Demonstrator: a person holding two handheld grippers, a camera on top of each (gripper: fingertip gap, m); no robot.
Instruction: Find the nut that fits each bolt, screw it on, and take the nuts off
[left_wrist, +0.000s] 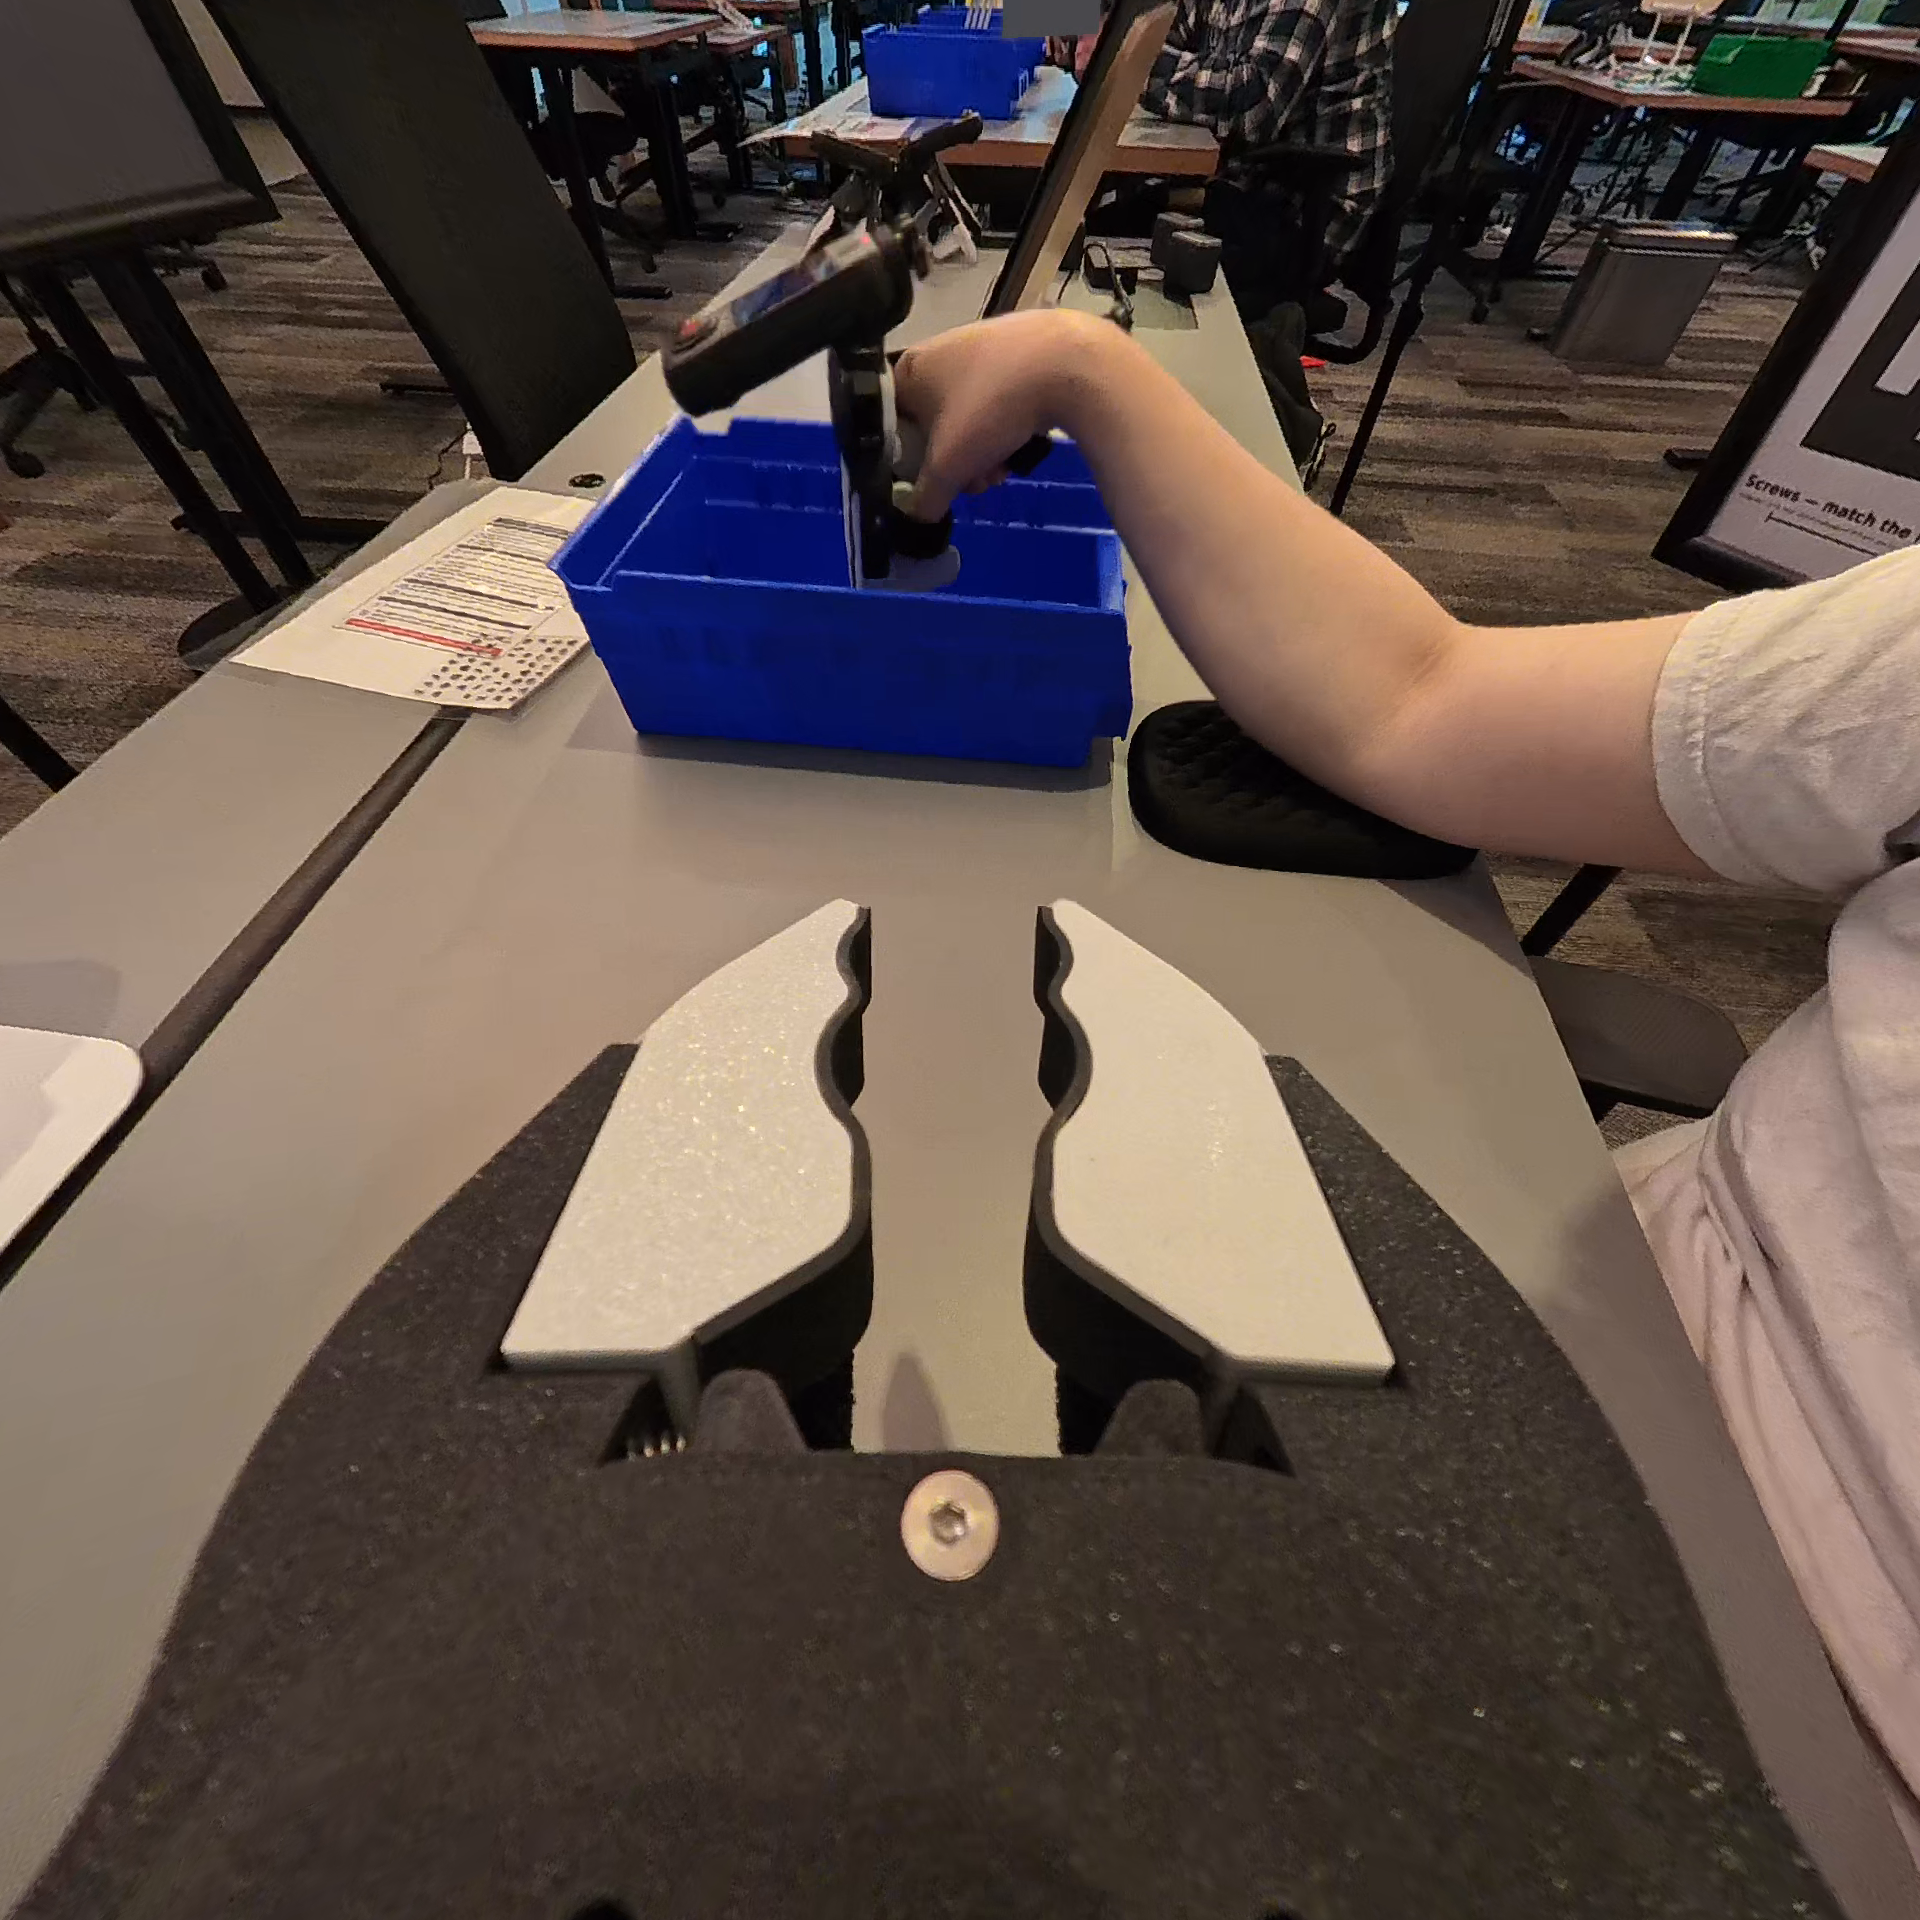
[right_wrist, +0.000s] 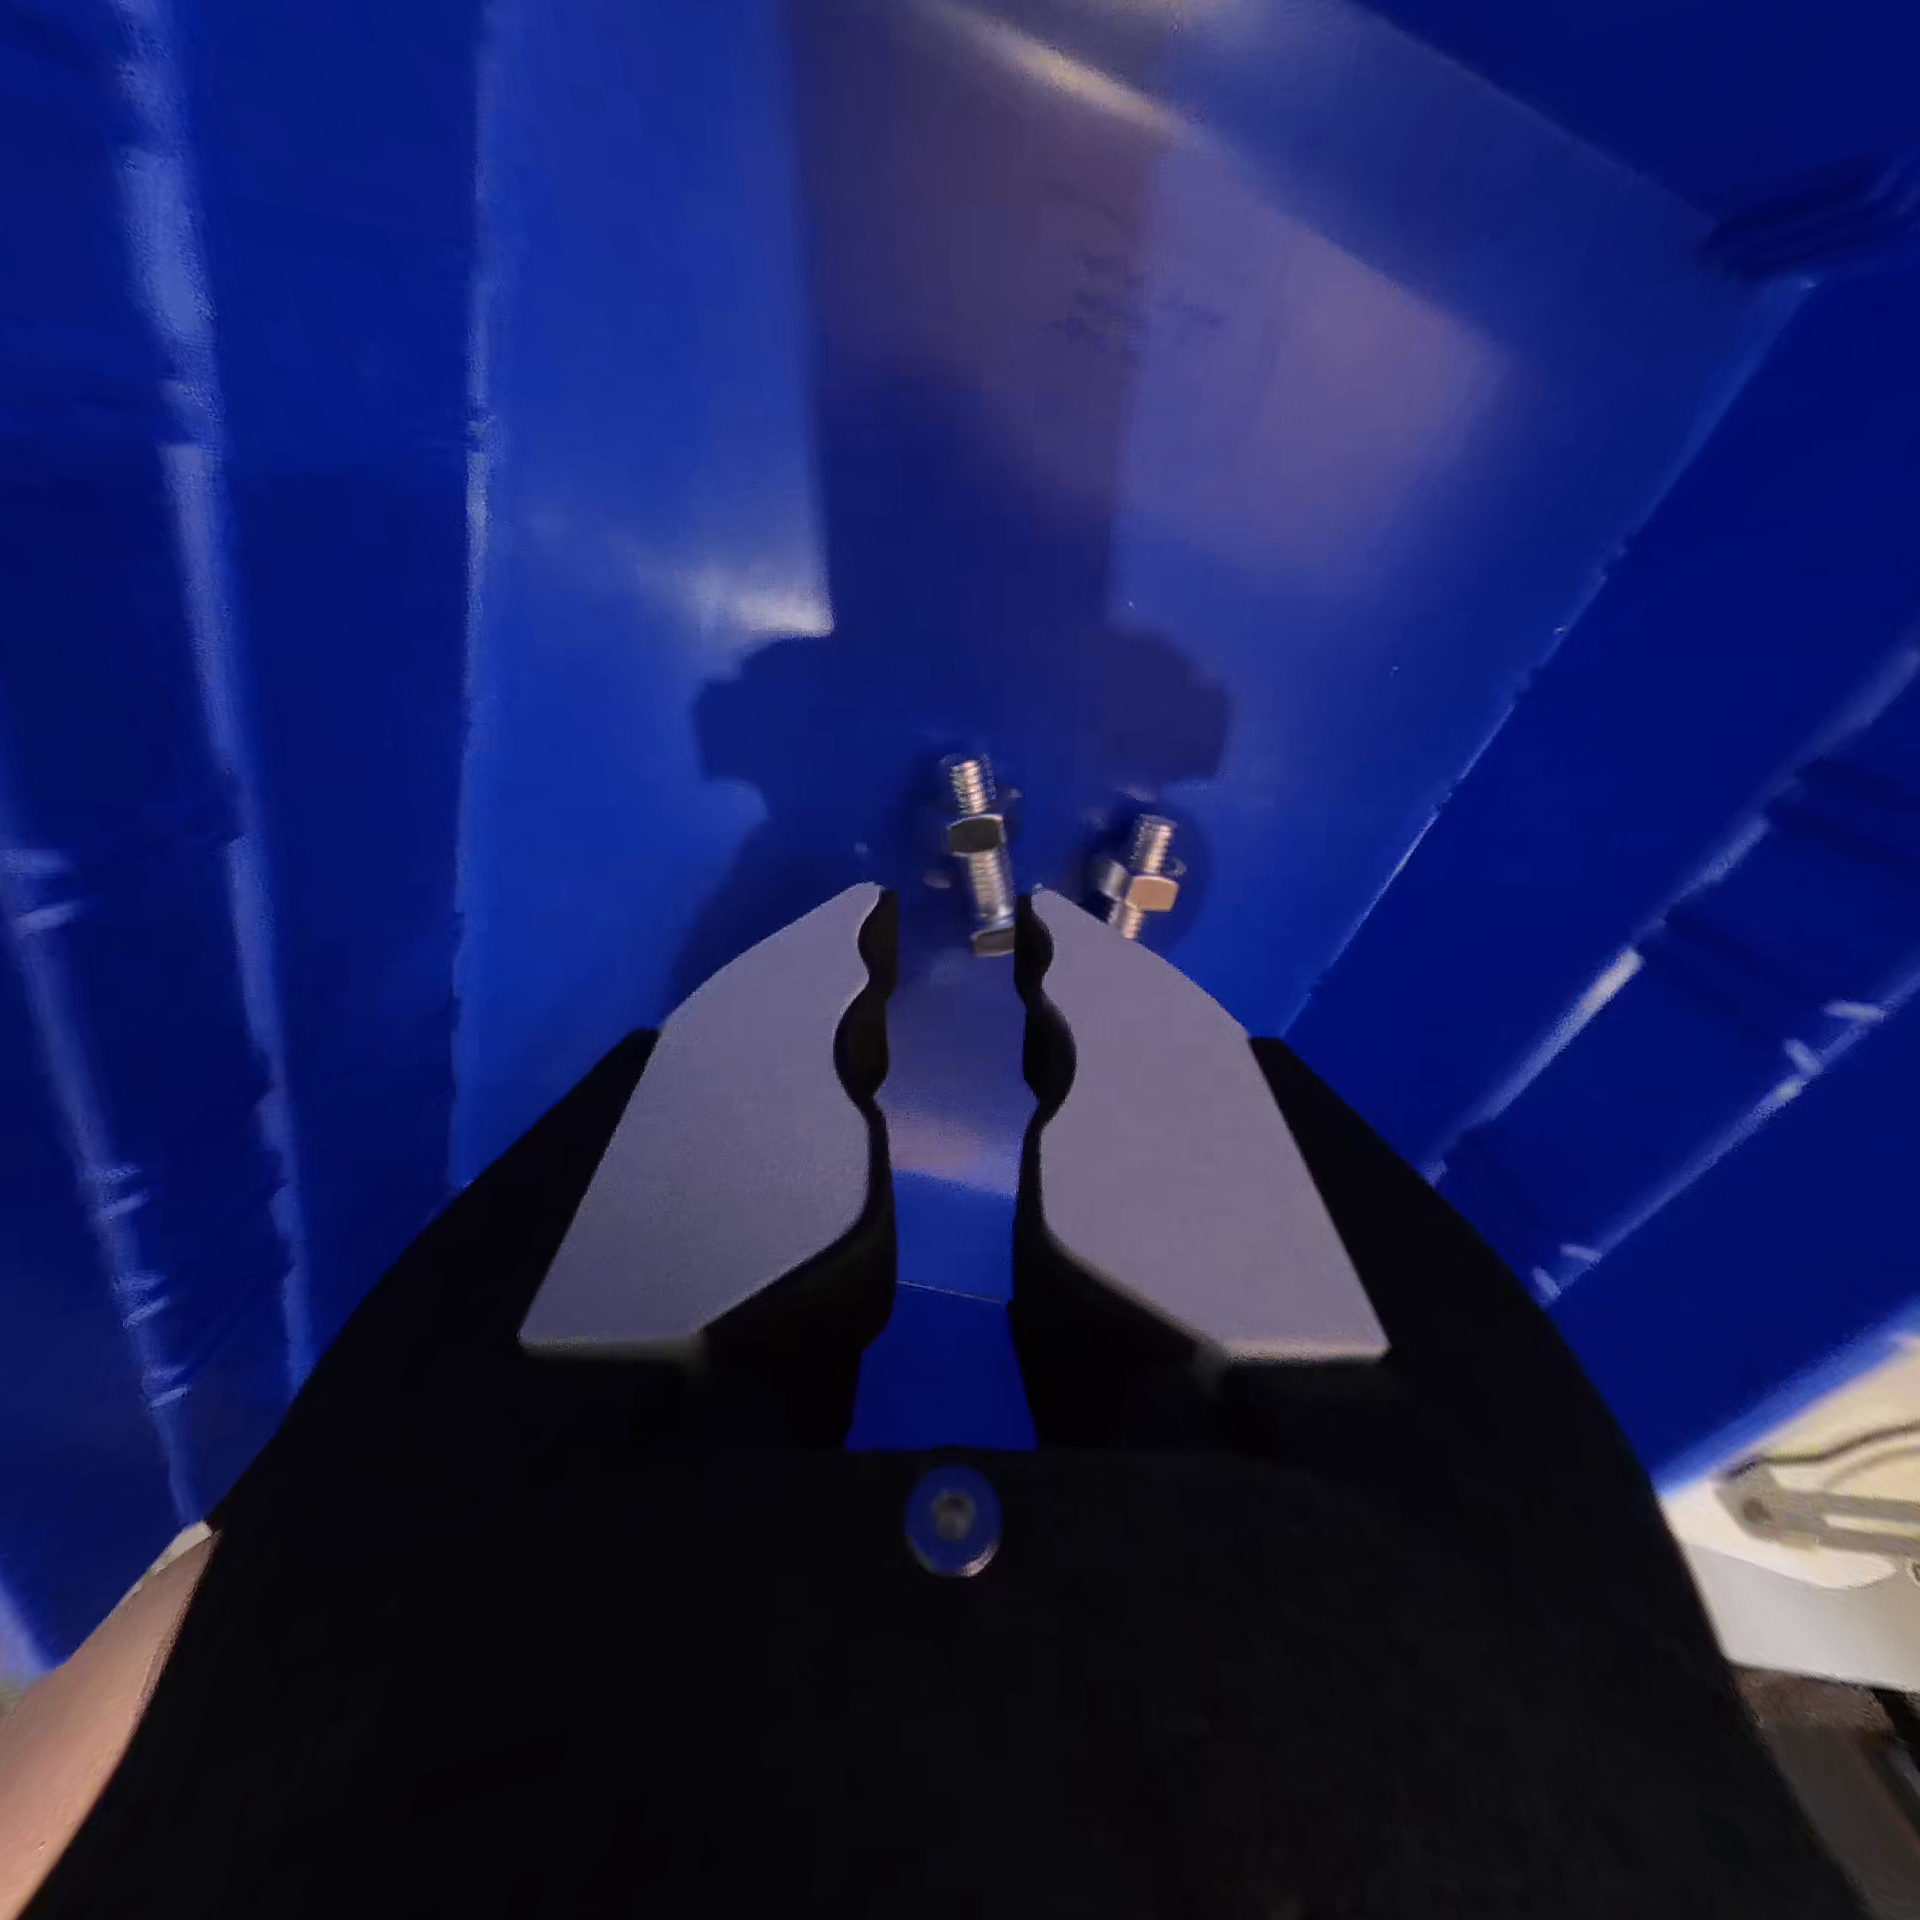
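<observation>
Left hand-held gripper (left_wrist: 951, 914) hovers over grey surface (left_wrist: 623, 883), jaws apart, holding nothing. Right hand-held gripper (right_wrist: 954, 902) points down inside blue bin (right_wrist: 416, 520), jaws apart around head end of bolt (right_wrist: 985, 883), nut (right_wrist: 975, 833) on it. Second bolt (right_wrist: 1132, 878) just beside.

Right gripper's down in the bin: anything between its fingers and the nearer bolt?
Nothing visible. The right gripper is open, and the nearer bolt lies just beyond its fingertips on the bin floor.

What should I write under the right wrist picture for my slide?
Open right gripper reaching down inside the blue bin toward two bolts with nuts on them.
</observation>
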